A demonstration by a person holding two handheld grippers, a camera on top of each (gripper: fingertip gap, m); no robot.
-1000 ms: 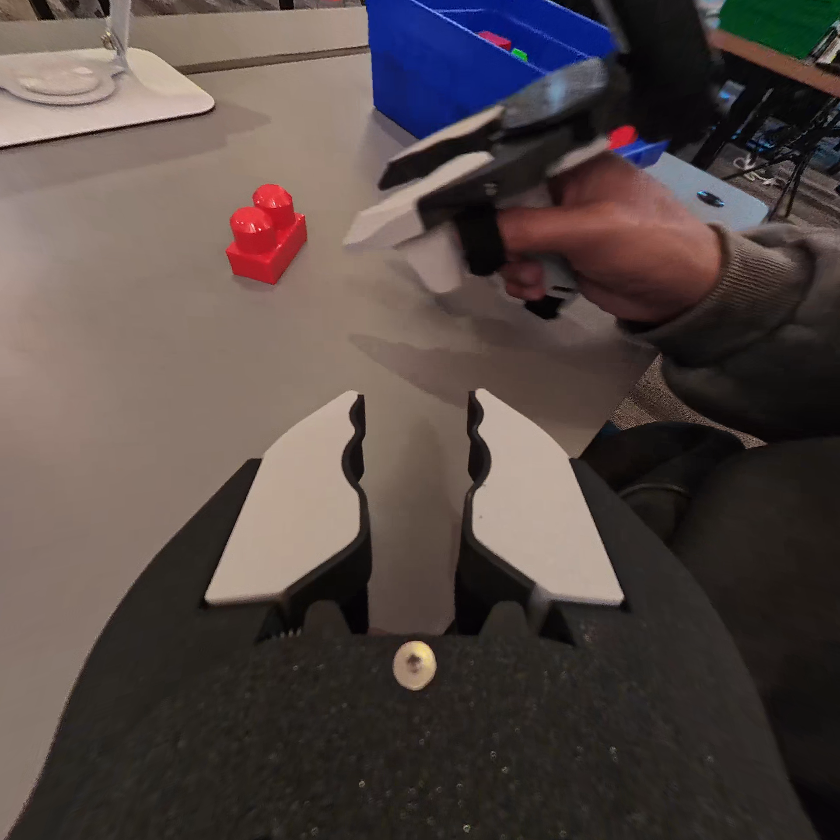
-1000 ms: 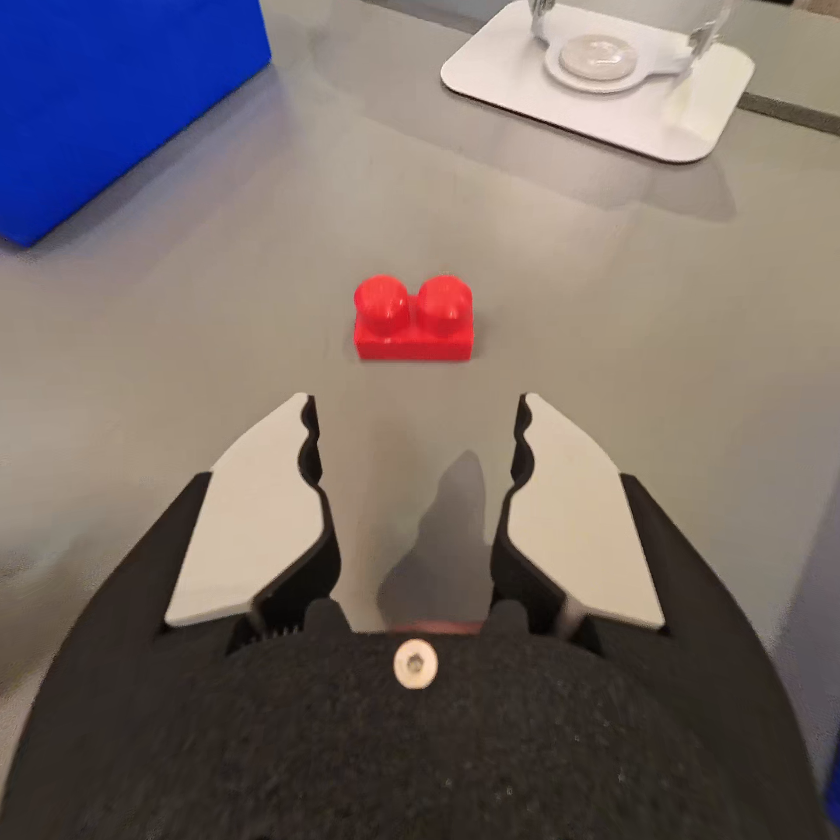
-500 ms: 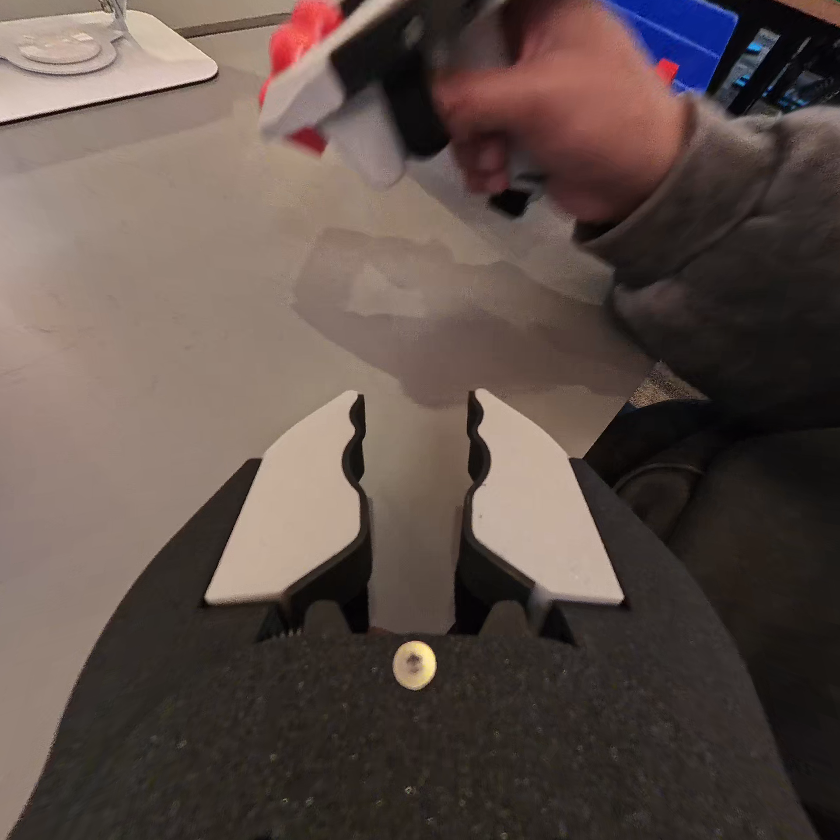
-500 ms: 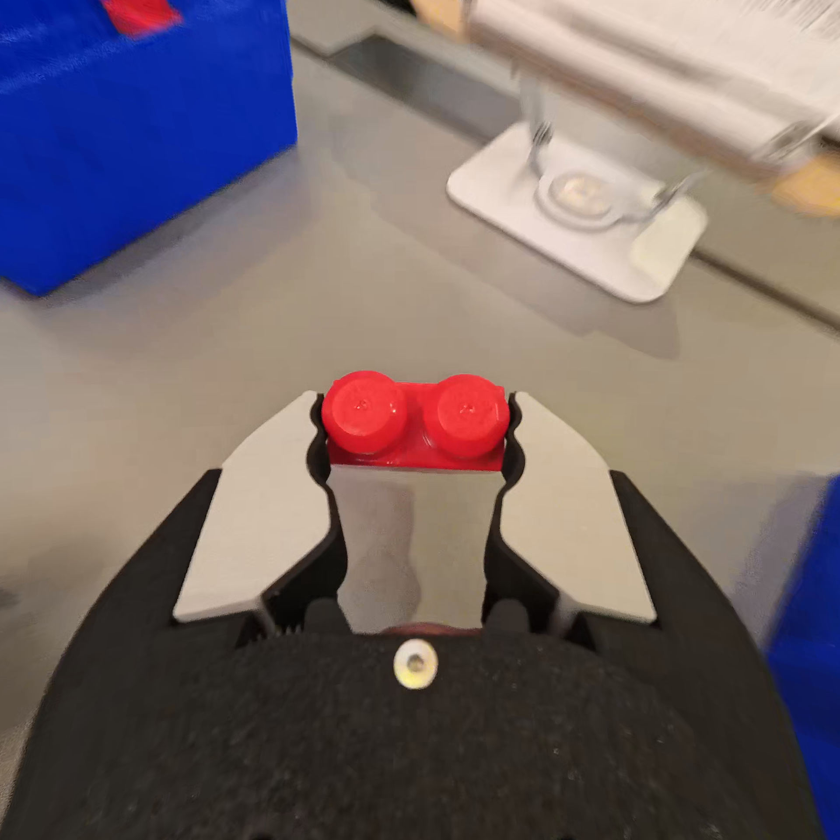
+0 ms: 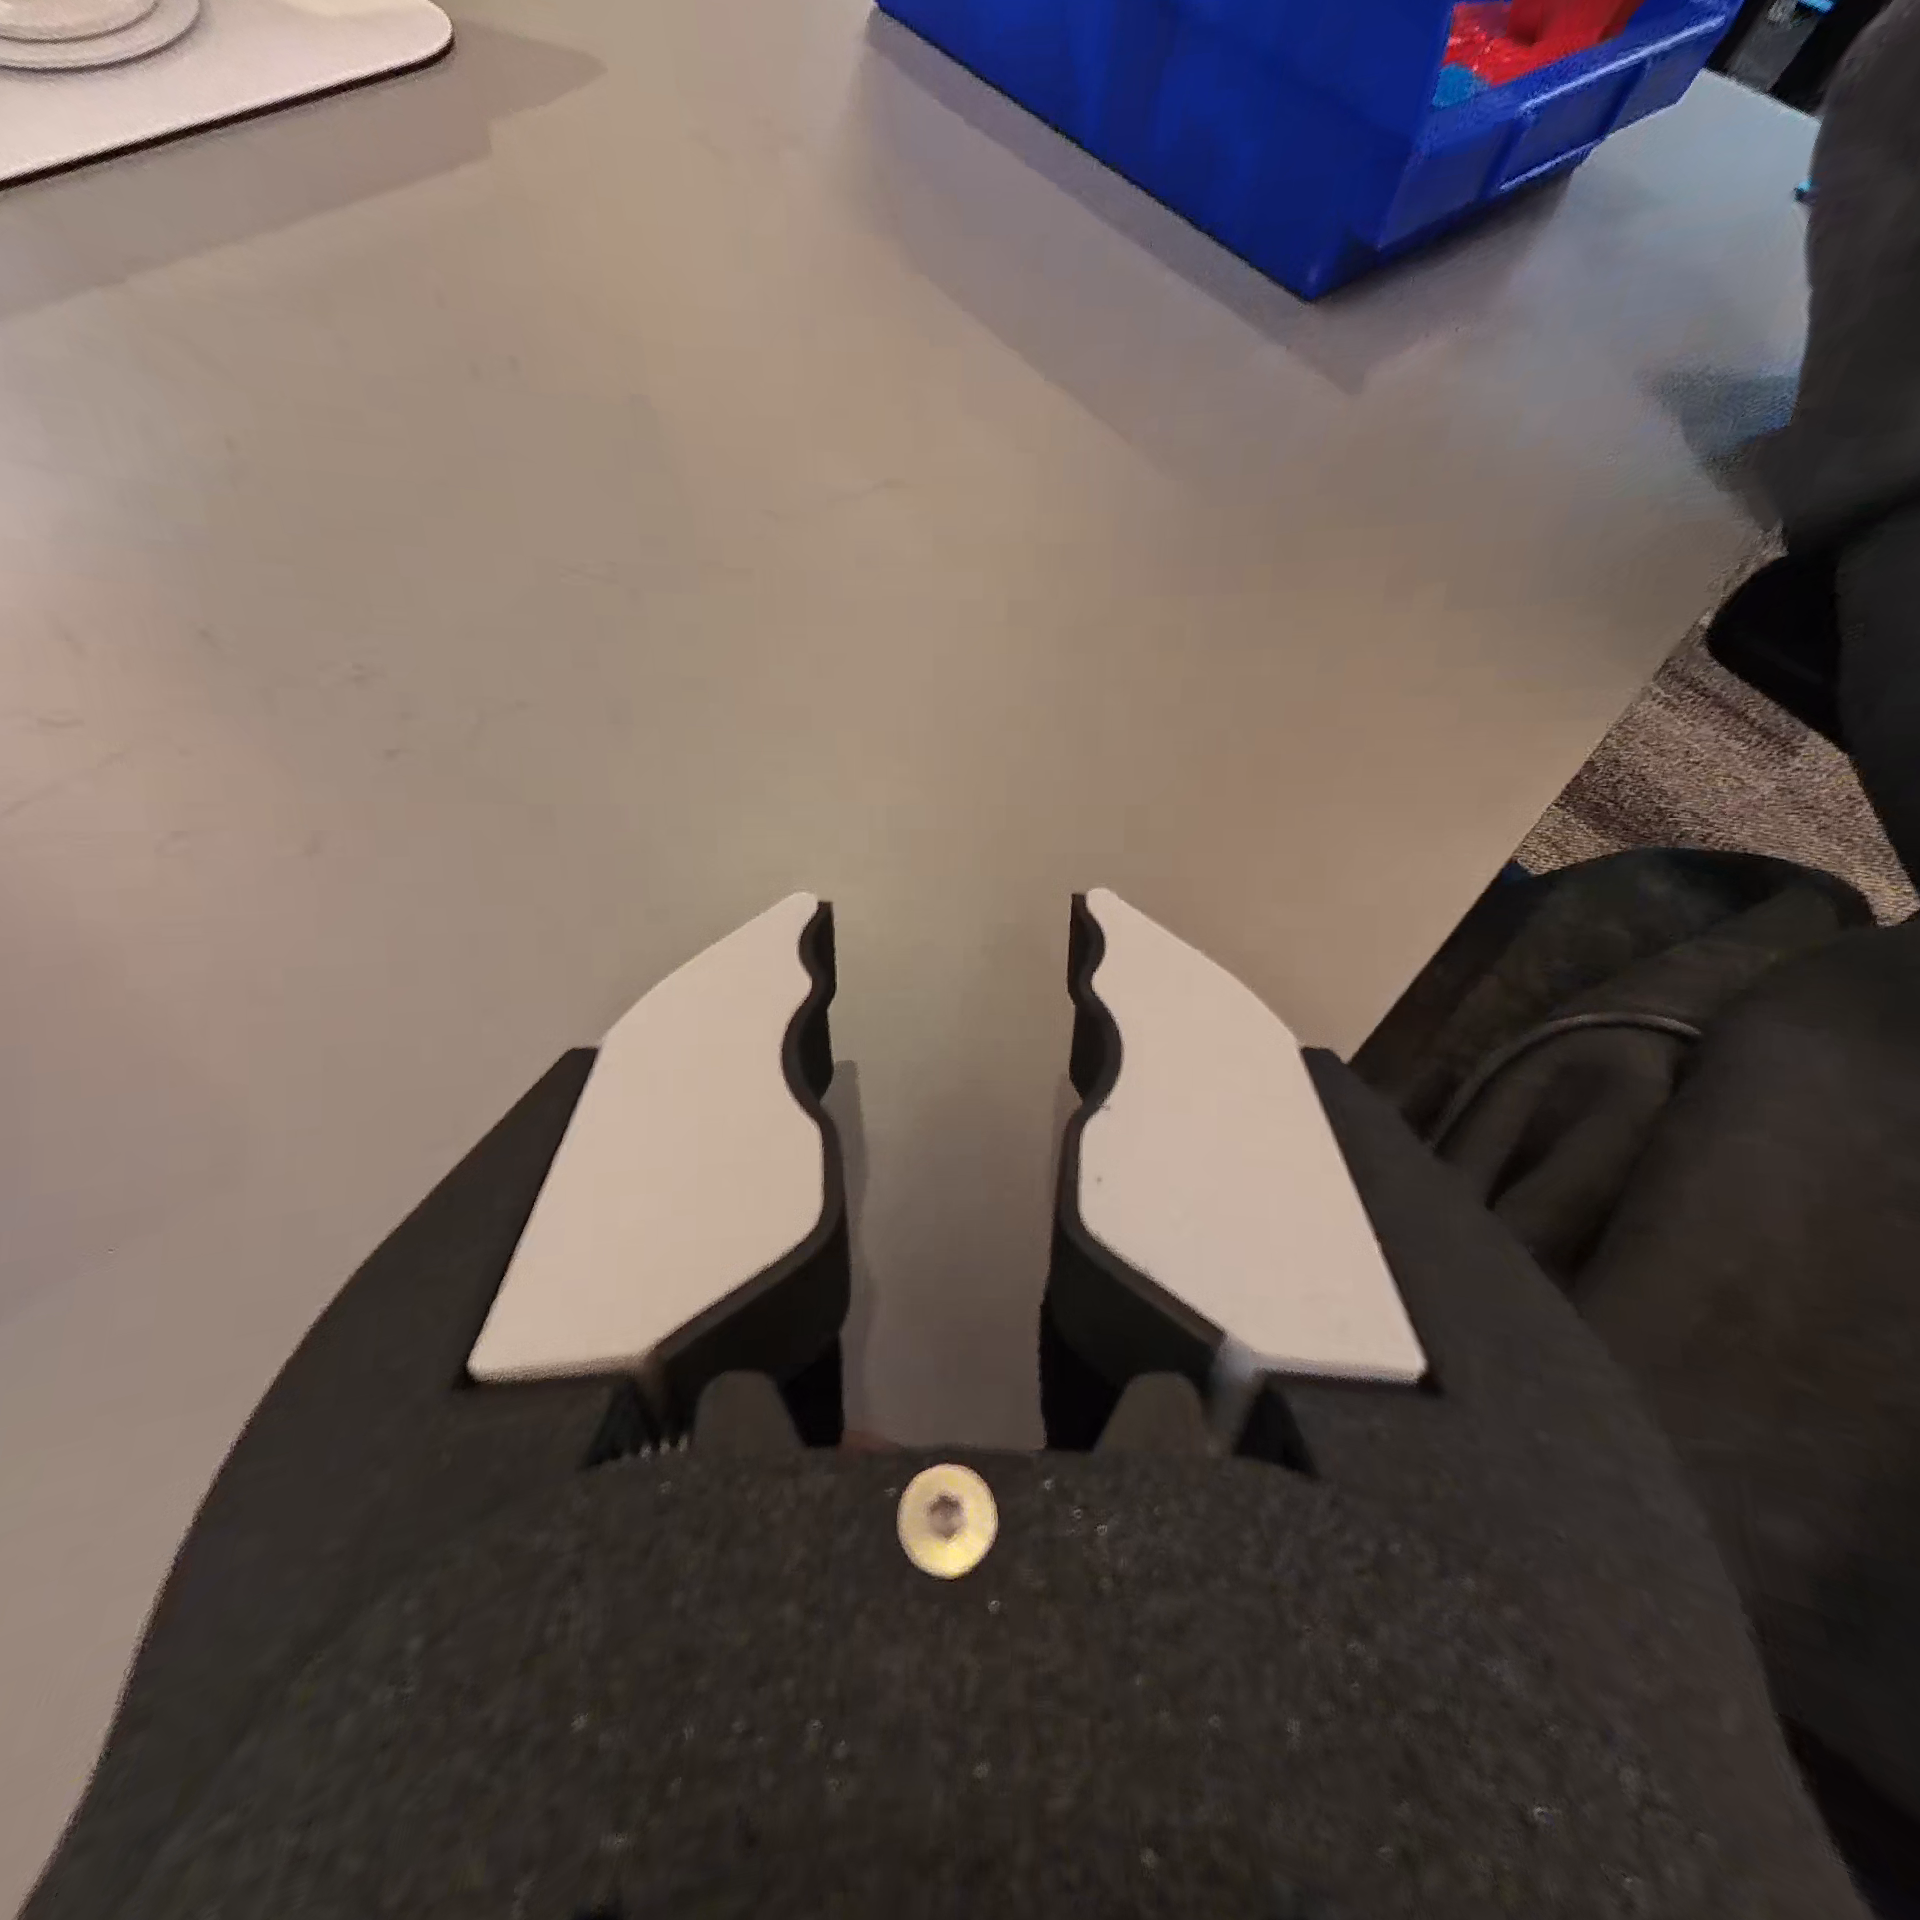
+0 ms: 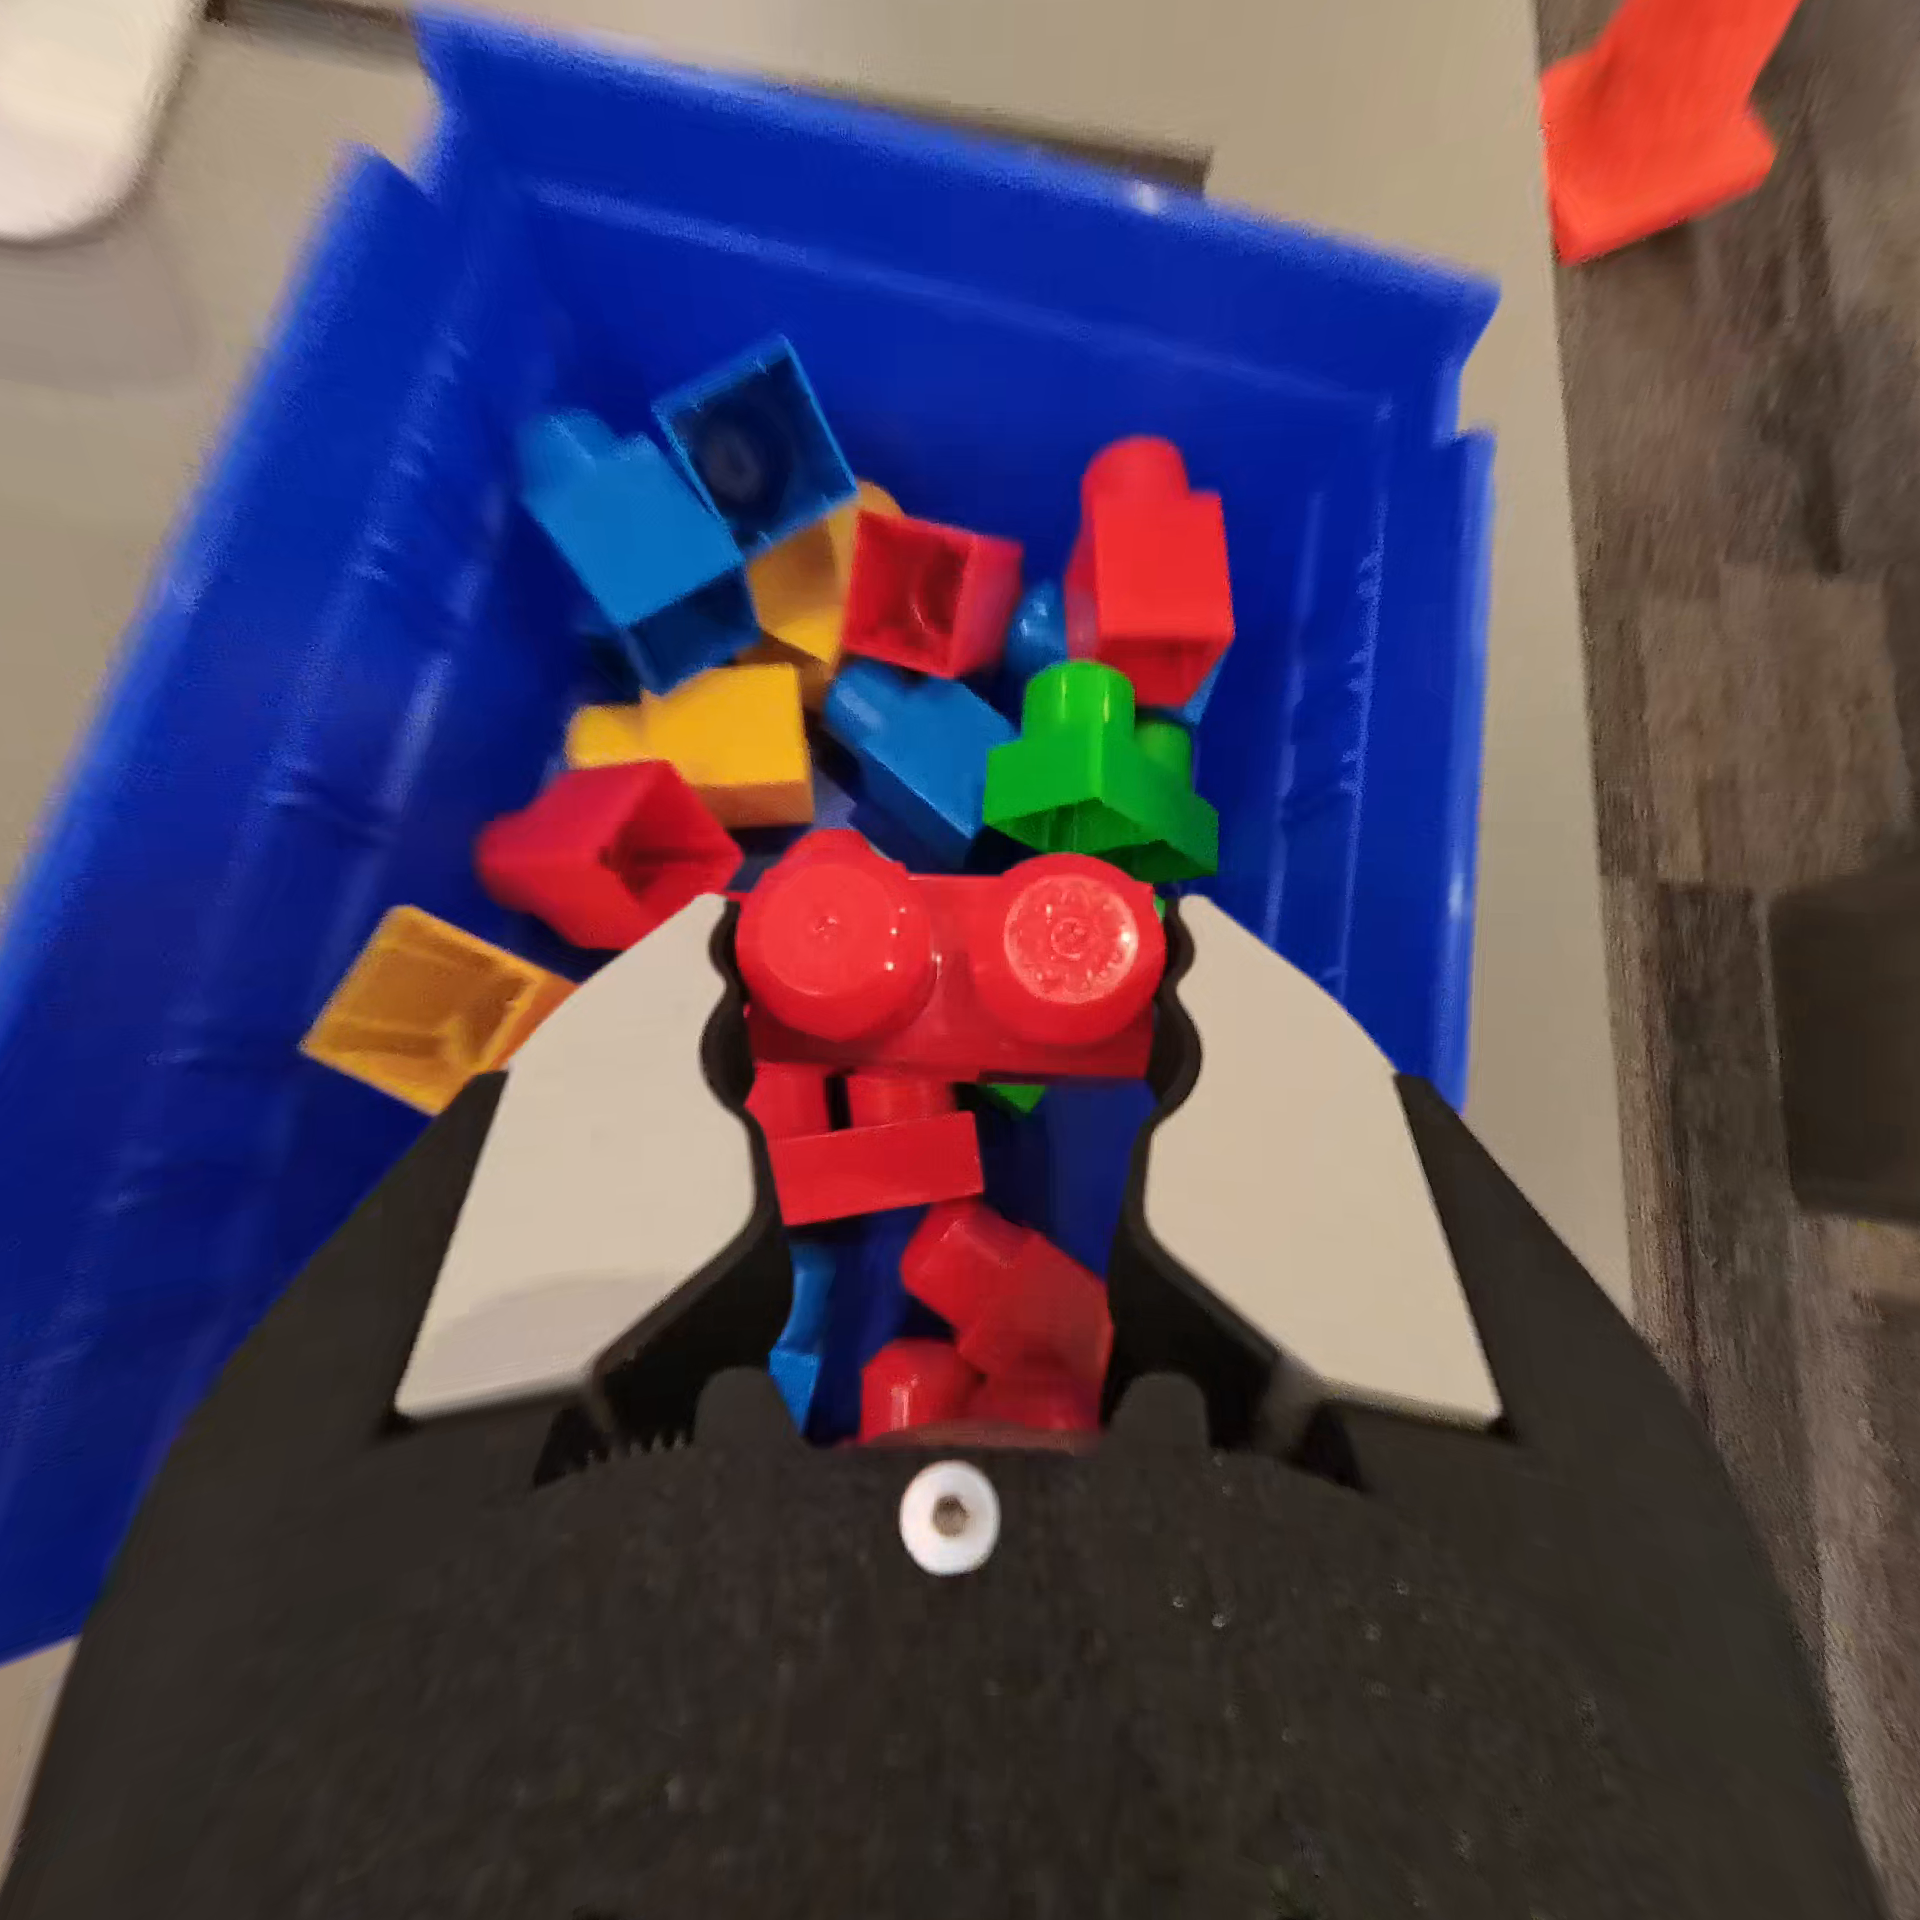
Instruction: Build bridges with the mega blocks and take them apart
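My right gripper (image 6: 951,935) is shut on a red two-stud block (image 6: 945,961) and holds it above the blue bin (image 6: 270,665), which holds several red, blue, yellow and green blocks. My left gripper (image 5: 948,914) is open and empty, low over the grey table (image 5: 623,582) near its front edge. The blue bin (image 5: 1278,125) shows at the far right in the left wrist view, with red blocks (image 5: 1527,31) inside. The right gripper is not in the left wrist view.
A white base plate (image 5: 208,94) lies at the table's far left. A dark sleeve (image 5: 1870,312) and dark clothing are at the right past the table edge. An orange object (image 6: 1652,135) lies on the carpet beyond the bin. About 45 cm separates my left fingertips from my right.
My right gripper closed on the red block, lifted it off the table and carried it over the blue bin. It left the left wrist view. My left gripper stayed open.
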